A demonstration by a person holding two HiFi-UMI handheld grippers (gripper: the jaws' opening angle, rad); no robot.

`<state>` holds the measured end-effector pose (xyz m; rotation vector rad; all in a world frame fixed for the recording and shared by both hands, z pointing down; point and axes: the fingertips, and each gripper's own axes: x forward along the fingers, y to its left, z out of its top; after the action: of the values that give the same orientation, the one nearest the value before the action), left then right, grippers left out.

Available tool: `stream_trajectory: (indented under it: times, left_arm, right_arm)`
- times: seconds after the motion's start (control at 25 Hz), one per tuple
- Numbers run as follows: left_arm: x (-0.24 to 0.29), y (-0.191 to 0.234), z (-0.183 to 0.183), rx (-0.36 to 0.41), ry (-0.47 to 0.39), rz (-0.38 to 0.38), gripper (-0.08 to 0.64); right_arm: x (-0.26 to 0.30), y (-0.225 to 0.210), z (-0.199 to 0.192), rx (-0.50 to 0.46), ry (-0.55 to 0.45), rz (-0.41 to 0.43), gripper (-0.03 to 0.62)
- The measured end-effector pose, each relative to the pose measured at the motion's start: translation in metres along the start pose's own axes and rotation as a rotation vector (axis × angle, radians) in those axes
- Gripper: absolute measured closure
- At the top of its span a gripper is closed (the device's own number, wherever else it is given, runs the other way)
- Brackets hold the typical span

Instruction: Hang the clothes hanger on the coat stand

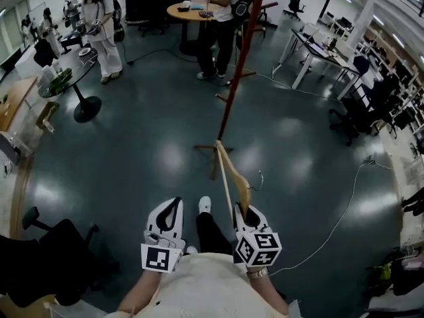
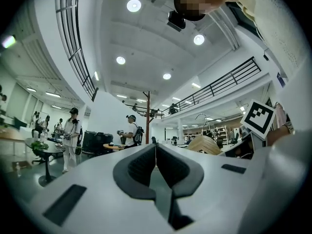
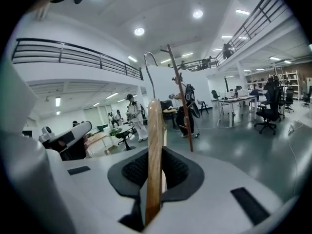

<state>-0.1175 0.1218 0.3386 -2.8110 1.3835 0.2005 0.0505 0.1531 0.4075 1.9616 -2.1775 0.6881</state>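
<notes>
A wooden clothes hanger (image 1: 233, 177) with a metal hook (image 3: 149, 62) stands upright in my right gripper (image 1: 246, 214), whose jaws are shut on its wooden arm (image 3: 154, 150). The red-brown coat stand (image 1: 238, 61) rises from the floor a few steps ahead, its pegs near the top (image 3: 171, 50); the hanger is apart from it. My left gripper (image 1: 169, 216) is shut with nothing in it, beside the right one. In the left gripper view the stand (image 2: 147, 116) shows far off and the hanger's end (image 2: 204, 144) at the right.
People stand round a wooden table (image 1: 189, 10) behind the stand, and another person (image 1: 99, 28) by a dark round table (image 1: 69, 78) at the left. Desks (image 1: 318, 52) and office chairs (image 1: 361, 114) line the right. A white cable (image 1: 344, 204) runs over the floor.
</notes>
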Motion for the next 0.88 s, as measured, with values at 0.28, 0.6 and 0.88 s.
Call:
stream_trajectory:
  times: [0.28, 0.6, 0.88]
  left_arm:
    - [0.052, 0.039, -0.016, 0.005, 0.015, 0.024, 0.546]
    - [0.129, 0.066, -0.028, 0.061, 0.067, -0.005, 0.546]
    - [0.192, 0.087, -0.035, 0.058, 0.089, 0.012, 0.546]
  right_arm:
    - [0.076, -0.004, 0.008, 0.007, 0.029, 0.04, 0.528]
    - [0.152, -0.034, 0.036, 0.02, 0.063, 0.042, 0.528]
    - [0.217, -0.065, 0.059, -0.015, 0.108, 0.04, 0.528]
